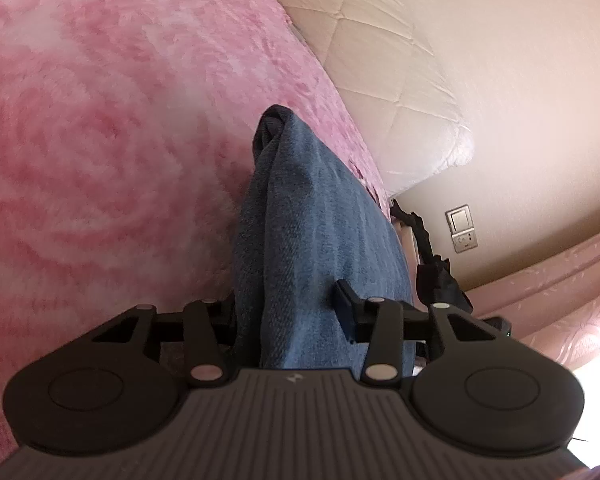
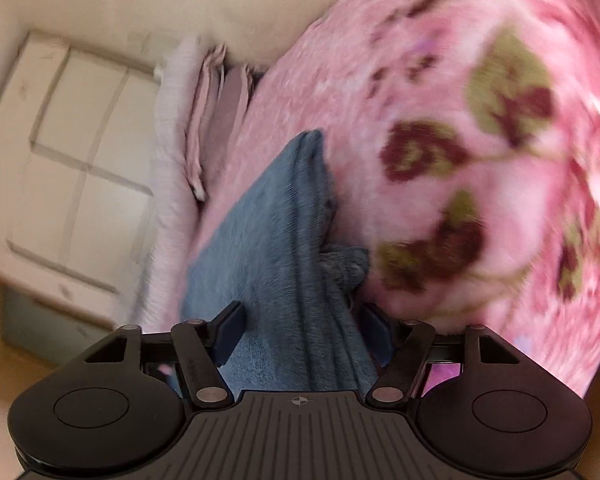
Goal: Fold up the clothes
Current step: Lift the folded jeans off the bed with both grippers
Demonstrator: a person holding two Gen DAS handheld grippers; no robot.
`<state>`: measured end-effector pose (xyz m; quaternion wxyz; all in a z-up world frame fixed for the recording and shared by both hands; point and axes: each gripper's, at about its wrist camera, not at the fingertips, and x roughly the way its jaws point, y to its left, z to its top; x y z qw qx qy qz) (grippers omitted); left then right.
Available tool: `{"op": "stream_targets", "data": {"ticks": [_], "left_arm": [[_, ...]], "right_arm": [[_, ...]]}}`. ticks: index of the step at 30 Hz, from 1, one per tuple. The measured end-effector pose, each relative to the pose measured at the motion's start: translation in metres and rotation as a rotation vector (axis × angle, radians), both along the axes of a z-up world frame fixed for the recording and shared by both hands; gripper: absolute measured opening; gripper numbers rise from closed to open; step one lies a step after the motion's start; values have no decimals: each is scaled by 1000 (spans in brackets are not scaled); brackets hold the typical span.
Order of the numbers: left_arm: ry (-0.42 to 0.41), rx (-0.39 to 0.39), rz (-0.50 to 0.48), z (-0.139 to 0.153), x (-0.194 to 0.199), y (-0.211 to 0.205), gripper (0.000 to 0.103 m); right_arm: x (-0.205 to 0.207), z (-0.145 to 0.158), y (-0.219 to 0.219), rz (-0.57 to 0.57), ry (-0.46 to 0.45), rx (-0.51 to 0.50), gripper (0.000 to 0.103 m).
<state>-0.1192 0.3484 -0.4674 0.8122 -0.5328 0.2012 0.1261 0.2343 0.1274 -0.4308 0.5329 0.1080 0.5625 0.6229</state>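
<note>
A blue denim garment (image 1: 300, 220) lies bunched in a ridge on the pink fluffy bedspread (image 1: 100, 140). It runs back between the fingers of my left gripper (image 1: 288, 312), which is shut on it. The right-hand finger (image 1: 346, 308) presses against the cloth and the other finger is hidden behind it. In the right wrist view, which is blurred, the same blue garment (image 2: 268, 240) passes between the wide-set fingers of my right gripper (image 2: 302, 320). These stand open beside the cloth, above the flowered pink bedspread (image 2: 460, 200).
A cream quilted headboard (image 1: 380, 40) rises past the bed's edge, with a wall switch (image 1: 460, 220) and a black object (image 1: 436, 272) below it. In the right wrist view a white panelled door (image 2: 72, 140) and stacked pale bedding (image 2: 216, 120) flank the bed.
</note>
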Motion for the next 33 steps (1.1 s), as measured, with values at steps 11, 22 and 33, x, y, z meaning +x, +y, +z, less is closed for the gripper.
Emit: {"op": "stream_targets", "data": {"ticks": [11, 22, 33], "left_arm": [[-12, 3, 36, 49, -17, -5, 25], [7, 18, 353, 238, -154, -62, 25], [45, 70, 849, 360, -368, -232, 25]], "right_arm": [[-8, 31, 0, 2, 65, -13, 29], [-85, 200, 68, 169, 128, -29, 29], [-295, 310, 119, 654, 186, -5, 29]]}}
